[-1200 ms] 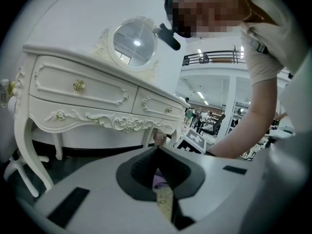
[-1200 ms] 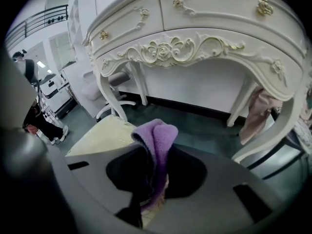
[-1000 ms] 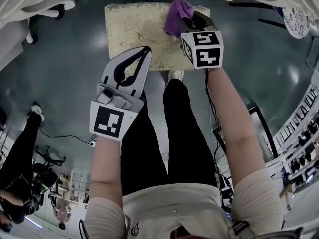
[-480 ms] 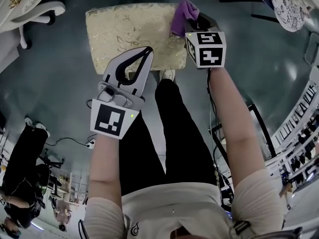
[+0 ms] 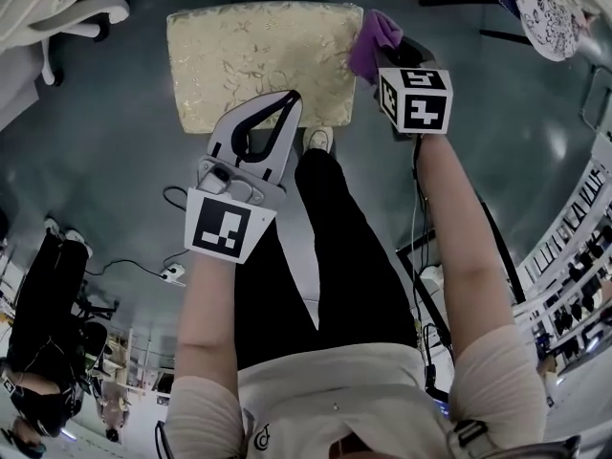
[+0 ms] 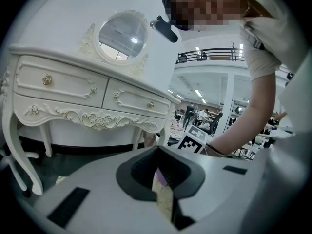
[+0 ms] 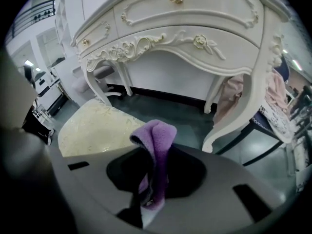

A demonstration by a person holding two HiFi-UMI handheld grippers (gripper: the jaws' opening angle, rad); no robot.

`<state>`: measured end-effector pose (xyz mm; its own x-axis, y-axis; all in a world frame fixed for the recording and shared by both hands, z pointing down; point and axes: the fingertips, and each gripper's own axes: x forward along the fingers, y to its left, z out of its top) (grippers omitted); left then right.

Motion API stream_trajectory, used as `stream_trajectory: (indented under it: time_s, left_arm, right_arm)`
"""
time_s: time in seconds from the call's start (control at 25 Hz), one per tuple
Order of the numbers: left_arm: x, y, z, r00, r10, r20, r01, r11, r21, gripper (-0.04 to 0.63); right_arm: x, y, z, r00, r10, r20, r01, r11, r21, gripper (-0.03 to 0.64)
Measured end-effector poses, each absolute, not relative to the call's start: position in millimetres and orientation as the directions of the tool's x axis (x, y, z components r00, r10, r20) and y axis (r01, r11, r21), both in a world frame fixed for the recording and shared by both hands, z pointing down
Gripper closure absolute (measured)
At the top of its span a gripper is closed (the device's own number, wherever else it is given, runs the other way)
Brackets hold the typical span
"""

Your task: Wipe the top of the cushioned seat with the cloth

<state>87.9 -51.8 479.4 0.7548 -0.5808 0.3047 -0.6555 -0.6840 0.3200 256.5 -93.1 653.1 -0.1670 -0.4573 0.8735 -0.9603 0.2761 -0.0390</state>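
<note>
The cushioned seat (image 5: 260, 60) is a cream and gold patterned square on the dark floor, top centre in the head view; it lies at lower left (image 7: 95, 128) in the right gripper view. My right gripper (image 5: 387, 51) is shut on the purple cloth (image 5: 373, 38), which sticks up between its jaws (image 7: 155, 150). That gripper hangs just off the seat's right edge. My left gripper (image 5: 287, 98) is shut with nothing in it, its tips over the seat's near edge.
A white carved dressing table (image 7: 195, 28) stands behind the seat, with its legs (image 7: 234, 116) close by. White chair parts (image 5: 57, 12) sit at the upper corners. My legs and a shoe (image 5: 319, 142) are right below the seat.
My right gripper with the cloth has slid right, from over the seat's right part to just past its right edge. The left gripper has hardly moved.
</note>
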Motion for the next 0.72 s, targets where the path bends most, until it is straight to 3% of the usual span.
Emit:
stream_trajectory:
  time_s: [0.28,0.72]
  left_arm:
    - [69,-32,461,0.787,-0.548,0.282,-0.616,-0.72,0.32,0.583]
    - [-52,-28,463,0.752,-0.573,0.326,-0.656,-0.699,0.284,0.583]
  right_arm:
    - [216,-63,613,-0.204,-0.493,0.846,-0.964,0.253,-0.085,0.534]
    - [44,-47,617,-0.335,-0.464,0.82,-0.926,0.32,-0.198,0.534]
